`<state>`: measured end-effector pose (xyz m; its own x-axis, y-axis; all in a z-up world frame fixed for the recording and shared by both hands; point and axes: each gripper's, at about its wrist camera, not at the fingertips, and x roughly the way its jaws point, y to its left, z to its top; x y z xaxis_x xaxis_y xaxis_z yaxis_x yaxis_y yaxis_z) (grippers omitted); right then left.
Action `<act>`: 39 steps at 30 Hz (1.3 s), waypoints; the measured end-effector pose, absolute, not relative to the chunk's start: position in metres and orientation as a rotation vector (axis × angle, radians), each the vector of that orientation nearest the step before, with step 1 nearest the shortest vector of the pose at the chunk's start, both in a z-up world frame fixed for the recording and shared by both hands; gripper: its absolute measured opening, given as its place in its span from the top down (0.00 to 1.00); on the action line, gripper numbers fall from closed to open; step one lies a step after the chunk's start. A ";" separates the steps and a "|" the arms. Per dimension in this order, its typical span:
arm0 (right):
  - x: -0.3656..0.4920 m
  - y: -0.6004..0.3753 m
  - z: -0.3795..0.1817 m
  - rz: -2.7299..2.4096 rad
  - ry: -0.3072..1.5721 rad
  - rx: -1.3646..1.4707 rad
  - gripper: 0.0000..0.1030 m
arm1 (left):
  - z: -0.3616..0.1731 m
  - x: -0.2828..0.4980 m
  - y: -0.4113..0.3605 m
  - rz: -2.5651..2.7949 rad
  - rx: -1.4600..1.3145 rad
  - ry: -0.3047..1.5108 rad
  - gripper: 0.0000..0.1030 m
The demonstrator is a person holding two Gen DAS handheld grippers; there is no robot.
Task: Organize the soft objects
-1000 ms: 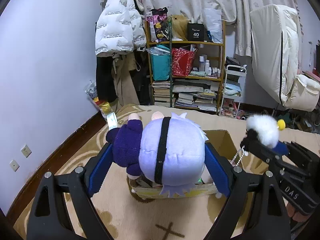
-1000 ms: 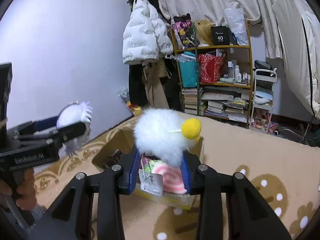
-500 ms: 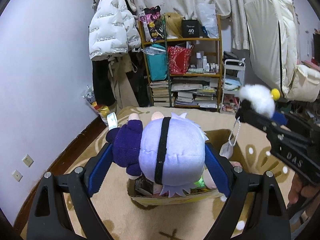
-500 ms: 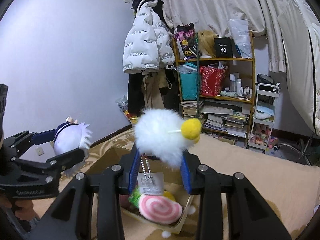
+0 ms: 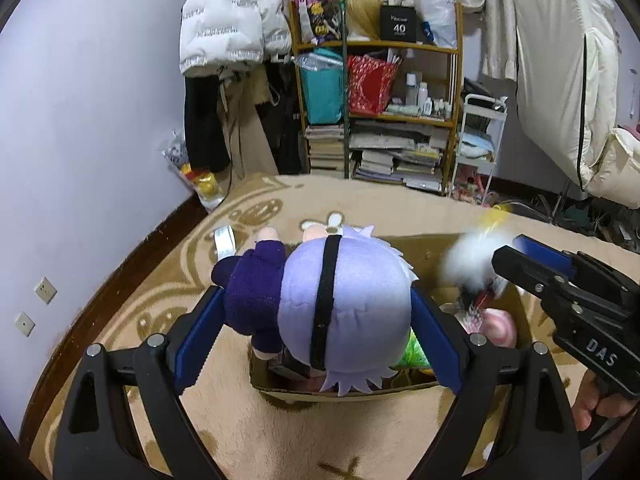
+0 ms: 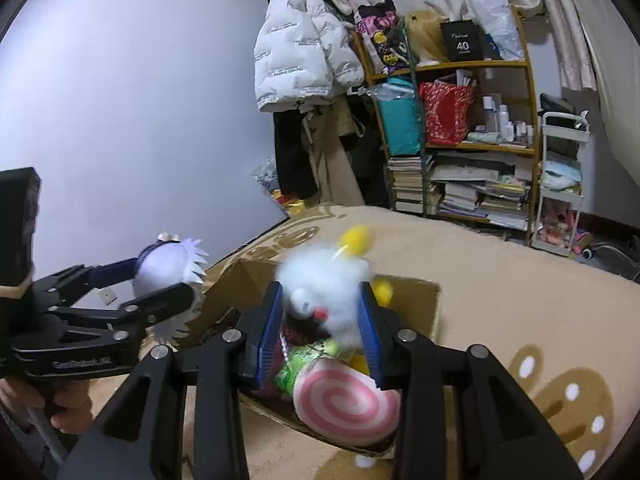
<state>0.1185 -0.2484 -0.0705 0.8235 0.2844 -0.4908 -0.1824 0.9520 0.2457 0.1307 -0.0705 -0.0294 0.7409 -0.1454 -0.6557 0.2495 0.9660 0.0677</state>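
Note:
My left gripper (image 5: 316, 312) is shut on a plush doll (image 5: 340, 304) with a lilac head and a purple body, held above the near left part of a cardboard box (image 5: 336, 394). It also shows in the right wrist view (image 6: 168, 268). The fluffy white toy (image 6: 324, 284) with yellow pompoms hangs blurred between the spread blue pads of my right gripper (image 6: 320, 328), over the box (image 6: 420, 300). I cannot tell whether the pads still touch it. In the box lie a pink spiral plush (image 6: 348, 404) and a green one (image 6: 304, 360).
The box stands on a beige patterned rug (image 5: 248, 432). A cluttered wooden shelf (image 5: 380, 112) and hanging coats (image 5: 232, 32) line the back wall. A white cart (image 5: 480, 140) and folded bedding (image 5: 560, 72) stand at the right.
My right gripper has dropped toward the box and its jaws have spread; the white toy is now blurred and lower. My left gripper has kept the doll and moved little.

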 end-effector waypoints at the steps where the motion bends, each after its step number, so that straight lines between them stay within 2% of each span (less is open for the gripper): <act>1: 0.118 -0.247 -0.072 0.253 0.554 0.187 0.62 | -0.032 0.133 -0.070 -0.216 0.154 0.712 0.13; 11: 0.117 -0.251 -0.080 0.241 0.586 0.200 0.62 | -0.050 0.143 -0.064 -0.218 0.140 0.783 0.10; 12: 0.116 -0.252 -0.079 0.238 0.588 0.201 0.61 | -0.052 0.144 -0.065 -0.216 0.145 0.791 0.10; 14: 0.114 -0.253 -0.078 0.228 0.593 0.201 0.52 | -0.053 0.144 -0.065 -0.215 0.147 0.809 0.09; 16: 0.112 -0.253 -0.077 0.222 0.593 0.196 0.49 | -0.053 0.143 -0.066 -0.215 0.148 0.817 0.09; 20: 0.109 -0.252 -0.075 0.216 0.600 0.191 0.44 | -0.050 0.137 -0.066 -0.229 0.146 0.801 0.04; 25: 0.104 -0.250 -0.073 0.209 0.600 0.176 0.42 | -0.048 0.134 -0.066 -0.223 0.156 0.812 0.04; 27: 0.101 -0.249 -0.072 0.204 0.603 0.176 0.37 | -0.046 0.131 -0.064 -0.217 0.156 0.813 0.04; 30: 0.096 -0.249 -0.070 0.195 0.612 0.180 0.35 | -0.041 0.123 -0.060 -0.207 0.154 0.802 0.04; 32: 0.093 -0.249 -0.067 0.184 0.618 0.180 0.21 | -0.035 0.115 -0.057 -0.198 0.157 0.787 0.04; 39: 0.072 -0.250 -0.051 0.148 0.592 0.182 0.04 | -0.006 0.079 -0.039 -0.170 0.148 0.698 0.04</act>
<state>0.0718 -0.2504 -0.0510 0.8199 0.1898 -0.5401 -0.0856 0.9735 0.2122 0.0792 -0.0393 -0.0065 0.7536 -0.1062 -0.6487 0.2046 0.9757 0.0780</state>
